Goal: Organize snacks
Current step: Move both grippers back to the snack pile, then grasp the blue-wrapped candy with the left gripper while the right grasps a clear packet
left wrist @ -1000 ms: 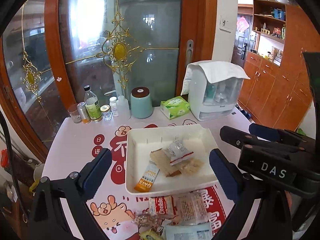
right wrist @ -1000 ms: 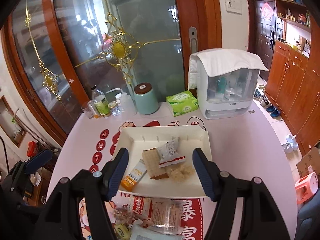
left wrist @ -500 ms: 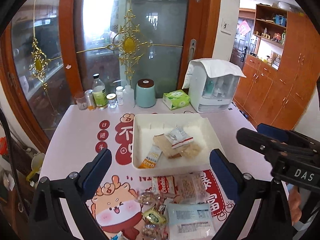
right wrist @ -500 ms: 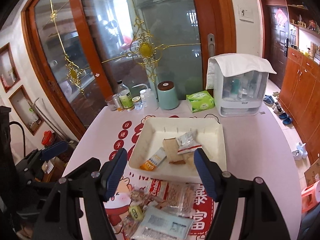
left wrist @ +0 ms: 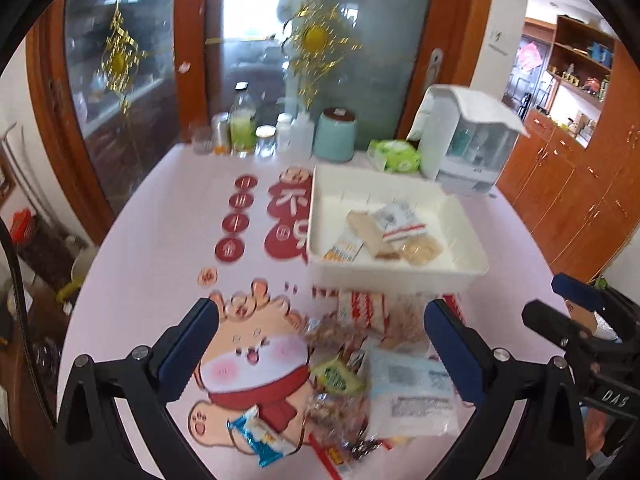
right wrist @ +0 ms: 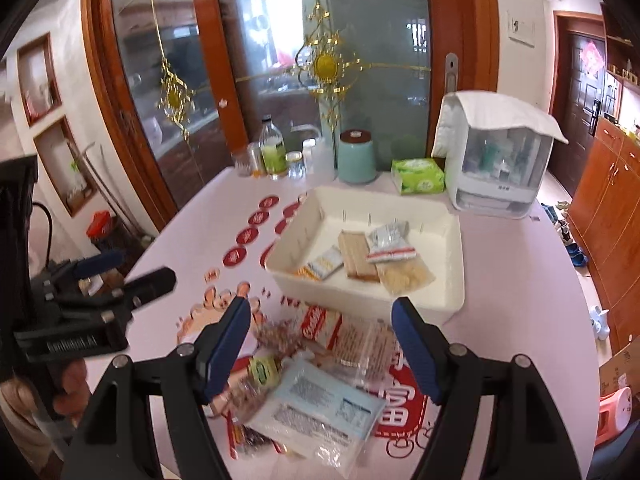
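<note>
A white tray [left wrist: 400,272] [right wrist: 368,300] on the pink table holds several snack packets, among them a red-and-white packet [right wrist: 390,244] and an orange sachet [left wrist: 342,248]. In front of the tray lies a pile of loose snacks: a red-and-white cookie pack [right wrist: 344,332], a pale blue packet [right wrist: 320,412] [left wrist: 412,392], a green packet [left wrist: 336,376] and a blue wrapper [left wrist: 260,436]. My left gripper [left wrist: 320,344] is open and empty above the pile. My right gripper [right wrist: 322,344] is open and empty above the same pile.
At the table's back stand bottles and jars [right wrist: 274,156], a teal canister [right wrist: 356,156], a green tissue pack [right wrist: 418,176] and a white cloth-covered organizer [right wrist: 496,168]. A glass door is behind. Wooden cabinets [left wrist: 580,200] are at right.
Both grippers have pulled back and lowered from over the tray toward the loose snack pile at the table's near side. Both stay open and empty.
</note>
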The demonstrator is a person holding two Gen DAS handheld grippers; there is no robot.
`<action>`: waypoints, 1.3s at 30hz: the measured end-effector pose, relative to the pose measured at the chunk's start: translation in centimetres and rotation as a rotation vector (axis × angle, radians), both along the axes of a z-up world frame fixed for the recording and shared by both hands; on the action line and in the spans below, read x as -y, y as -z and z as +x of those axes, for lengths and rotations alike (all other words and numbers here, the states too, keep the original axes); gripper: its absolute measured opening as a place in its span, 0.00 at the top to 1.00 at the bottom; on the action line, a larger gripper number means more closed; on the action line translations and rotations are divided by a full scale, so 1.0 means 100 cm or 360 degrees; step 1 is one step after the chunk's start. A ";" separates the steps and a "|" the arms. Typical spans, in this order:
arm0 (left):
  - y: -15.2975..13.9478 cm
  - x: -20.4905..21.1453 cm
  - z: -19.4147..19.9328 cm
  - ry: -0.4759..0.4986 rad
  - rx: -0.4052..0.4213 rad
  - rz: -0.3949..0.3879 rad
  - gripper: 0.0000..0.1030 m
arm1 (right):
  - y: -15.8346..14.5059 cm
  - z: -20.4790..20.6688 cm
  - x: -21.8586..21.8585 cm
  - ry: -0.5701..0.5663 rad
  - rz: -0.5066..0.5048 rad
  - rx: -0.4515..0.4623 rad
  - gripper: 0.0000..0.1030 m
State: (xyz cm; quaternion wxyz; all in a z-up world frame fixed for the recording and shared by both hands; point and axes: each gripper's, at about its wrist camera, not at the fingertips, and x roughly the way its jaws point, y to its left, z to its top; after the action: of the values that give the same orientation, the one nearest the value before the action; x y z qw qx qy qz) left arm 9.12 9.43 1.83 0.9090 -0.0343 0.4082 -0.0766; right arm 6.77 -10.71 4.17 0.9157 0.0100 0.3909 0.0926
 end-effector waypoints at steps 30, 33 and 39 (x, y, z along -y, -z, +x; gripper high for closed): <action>0.216 -0.078 -0.031 -0.0231 -0.0830 -0.0069 0.14 | 0.193 -0.068 -0.050 -0.0560 -0.0642 -0.0204 0.28; 0.225 -0.076 -0.023 -0.0246 -0.0878 -0.0118 0.18 | 0.203 -0.069 -0.054 -0.0542 -0.0694 -0.0180 0.28; 0.227 -0.065 -0.005 -0.0231 -0.0861 -0.0055 0.30 | 0.203 -0.060 -0.058 -0.0469 -0.0699 -0.0093 0.31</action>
State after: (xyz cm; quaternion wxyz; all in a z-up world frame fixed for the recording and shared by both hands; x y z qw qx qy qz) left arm 8.60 15.89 -20.88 0.7694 -0.0980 0.6312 -0.0062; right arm 0.73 -4.90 -16.15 0.8610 -0.2433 0.4250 0.1374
